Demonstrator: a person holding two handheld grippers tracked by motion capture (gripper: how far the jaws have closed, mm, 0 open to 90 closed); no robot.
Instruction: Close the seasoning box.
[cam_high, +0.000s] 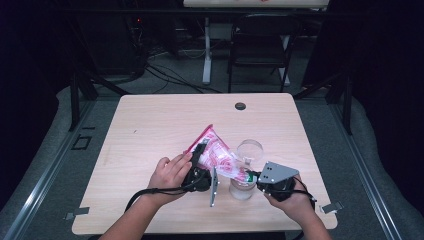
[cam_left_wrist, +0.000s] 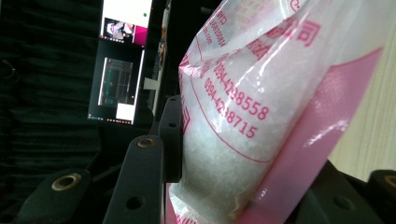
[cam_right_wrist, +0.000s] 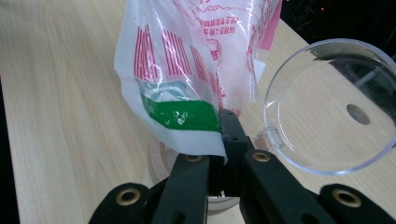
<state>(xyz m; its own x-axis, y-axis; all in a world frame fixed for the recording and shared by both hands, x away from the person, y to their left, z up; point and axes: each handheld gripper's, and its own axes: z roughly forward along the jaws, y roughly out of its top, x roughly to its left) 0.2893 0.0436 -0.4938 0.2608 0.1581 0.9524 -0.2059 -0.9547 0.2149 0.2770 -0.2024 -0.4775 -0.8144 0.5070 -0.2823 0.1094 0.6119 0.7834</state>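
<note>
A pink and white plastic bag (cam_high: 216, 151) of white granules hangs tilted above the table, held by both grippers. My left gripper (cam_high: 202, 150) is shut on the bag's full body (cam_left_wrist: 243, 107), with a jaw on either side of it. My right gripper (cam_high: 251, 176) is shut on the bag's lower corner (cam_right_wrist: 187, 116), by a green strip. Under that corner stands a clear jar (cam_high: 241, 190), partly hidden by the bag and jaws, with its round clear lid (cam_high: 249, 149) flipped open. In the right gripper view the lid (cam_right_wrist: 327, 107) shows beside my right gripper (cam_right_wrist: 224, 140).
The light wooden table (cam_high: 150, 150) has a dark round grommet hole (cam_high: 240, 106) near its far edge. Beyond the table stand a dark folding chair (cam_high: 260, 40) and a white desk leg (cam_high: 206, 50). Lit screens (cam_left_wrist: 116, 88) glow in the dark background.
</note>
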